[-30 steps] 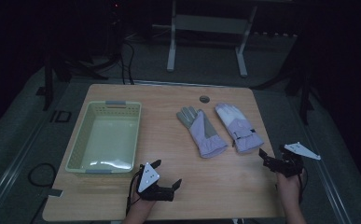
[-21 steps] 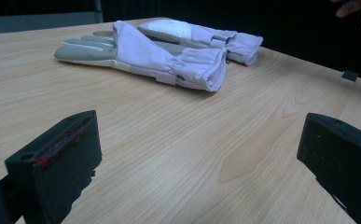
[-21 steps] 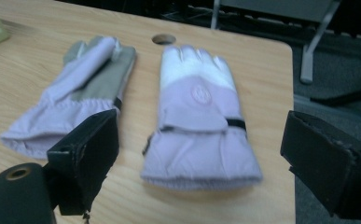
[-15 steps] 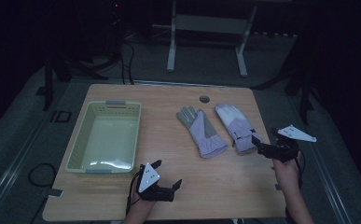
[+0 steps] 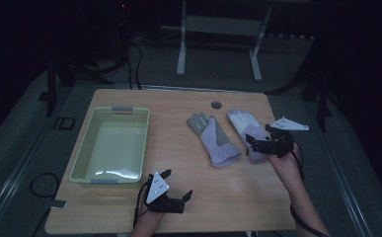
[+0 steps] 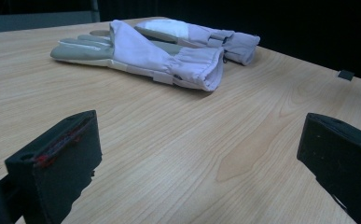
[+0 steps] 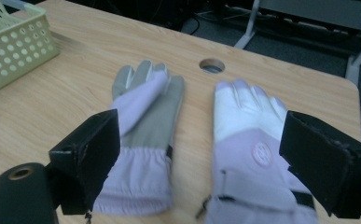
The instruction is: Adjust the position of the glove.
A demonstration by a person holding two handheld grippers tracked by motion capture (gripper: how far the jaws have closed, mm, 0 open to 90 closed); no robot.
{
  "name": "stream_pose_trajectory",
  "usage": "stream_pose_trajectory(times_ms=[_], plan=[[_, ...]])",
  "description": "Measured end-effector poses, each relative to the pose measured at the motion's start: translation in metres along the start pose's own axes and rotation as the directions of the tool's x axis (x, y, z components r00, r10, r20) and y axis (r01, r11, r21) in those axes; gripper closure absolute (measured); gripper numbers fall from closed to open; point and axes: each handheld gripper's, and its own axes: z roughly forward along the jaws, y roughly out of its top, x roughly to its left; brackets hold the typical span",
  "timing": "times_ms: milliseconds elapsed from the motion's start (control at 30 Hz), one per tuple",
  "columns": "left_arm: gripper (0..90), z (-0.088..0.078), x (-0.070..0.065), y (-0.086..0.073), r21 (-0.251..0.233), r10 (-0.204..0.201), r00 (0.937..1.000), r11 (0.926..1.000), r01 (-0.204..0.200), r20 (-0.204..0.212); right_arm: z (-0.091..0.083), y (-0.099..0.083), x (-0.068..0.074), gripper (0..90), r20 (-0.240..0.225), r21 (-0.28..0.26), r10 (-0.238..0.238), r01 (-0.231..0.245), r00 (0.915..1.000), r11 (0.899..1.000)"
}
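Observation:
Two lilac gloves lie side by side on the wooden table [image 5: 238, 187]. The left glove [image 5: 213, 138] [image 7: 143, 121] [image 6: 136, 53] shows a grey palm. The right glove [image 5: 245, 127] [image 7: 253, 154] [image 6: 206, 35] is white and lilac with a round logo. My right gripper [image 5: 251, 142] [image 7: 201, 163] hovers open over the cuff end of the right glove, its jaws spread wide with nothing held. Near the table's front edge my left gripper [image 5: 177, 184] [image 6: 197, 154] rests open and empty, pointing across the wood towards the gloves.
A pale green perforated basket [image 5: 92, 143] [image 7: 10, 46] stands empty on the left half of the table. A round cable hole [image 5: 216, 104] [image 7: 211, 65] sits near the far edge. A metal stand [image 5: 218, 29] is on the floor beyond the table.
My right gripper has moved left and forward from the table's right edge to above the right glove's cuff. The left gripper has stayed put.

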Motion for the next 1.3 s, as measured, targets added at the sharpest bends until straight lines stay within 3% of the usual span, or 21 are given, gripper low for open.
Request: stream_pose_trajectory(times_ms=[167, 200, 300, 333, 400, 533, 600, 667, 767, 800, 867, 1067, 1300], plan=[[0.0, 0.000, 0.000, 0.000, 0.000, 0.001, 1.0000, 1.0000, -0.001, 0.003, 0.012, 0.009, 0.010, 12.8, -0.025, -0.016, -0.030, 0.029, 0.9992, 0.999], [0.0, 0.000, 0.000, 0.000, 0.000, 0.001, 1.0000, 1.0000, -0.001, 0.004, 0.021, 0.012, 0.016, 13.5, -0.071, -0.006, -0.047, 0.047, 0.9964, 0.999], [0.0, 0.000, 0.000, 0.000, 0.000, 0.001, 1.0000, 1.0000, -0.001, 0.007, 0.032, 0.016, 0.024, 15.3, -0.099, 0.012, -0.079, 0.080, 0.9920, 0.997], [0.0, 0.000, 0.000, 0.000, 0.000, 0.001, 1.0000, 1.0000, -0.001, 0.008, 0.037, 0.017, 0.026, 17.6, -0.107, 0.021, -0.075, 0.078, 0.9915, 0.997], [0.0, 0.000, 0.000, 0.000, 0.000, 0.000, 1.0000, 1.0000, 0.000, 0.010, 0.046, 0.019, 0.028, 22.4, -0.165, 0.043, -0.064, 0.072, 0.9841, 0.996], [0.0, 0.000, 0.000, 0.000, 0.000, 0.000, 0.9999, 1.0000, 0.000, 0.013, 0.062, 0.019, 0.031, 23.6, -0.180, 0.078, -0.051, 0.066, 0.9824, 0.995], [0.0, 0.000, 0.000, 0.000, -0.001, -0.001, 0.9999, 1.0000, 0.001, 0.015, 0.079, 0.018, 0.031, 31.5, -0.193, 0.135, -0.028, 0.055, 0.9808, 0.989], [0.0, 0.000, 0.000, 0.000, 0.000, 0.000, 0.9999, 1.0000, 0.000, 0.016, 0.089, 0.017, 0.031, 35.3, -0.194, 0.158, -0.037, 0.068, 0.9804, 0.985], [0.0, 0.000, 0.000, 0.000, 0.000, -0.001, 0.9998, 1.0000, 0.001, 0.019, 0.099, 0.015, 0.031, 33.8, -0.181, 0.173, -0.045, 0.077, 0.9825, 0.982], [0.0, 0.000, 0.000, 0.000, 0.000, 0.000, 0.9998, 1.0000, 0.000, 0.020, 0.108, 0.013, 0.032, 33.0, -0.183, 0.200, -0.021, 0.059, 0.9828, 0.978], [0.0, 0.000, 0.000, 0.000, 0.000, -0.001, 0.9998, 1.0000, 0.001, 0.022, 0.118, 0.010, 0.033, 35.4, -0.161, 0.224, -0.032, 0.068, 0.9864, 0.972], [0.0, 0.000, 0.000, 0.000, 0.000, -0.002, 0.9997, 1.0000, 0.002, 0.026, 0.140, 0.002, 0.034, 36.9, -0.149, 0.244, -0.007, 0.043, 0.9888, 0.969], [0.0, 0.000, 0.000, 0.000, 0.000, -0.001, 0.9996, 1.0000, 0.001, 0.027, 0.158, -0.006, 0.037, 39.8, -0.122, 0.286, -0.038, 0.072, 0.9918, 0.956]])
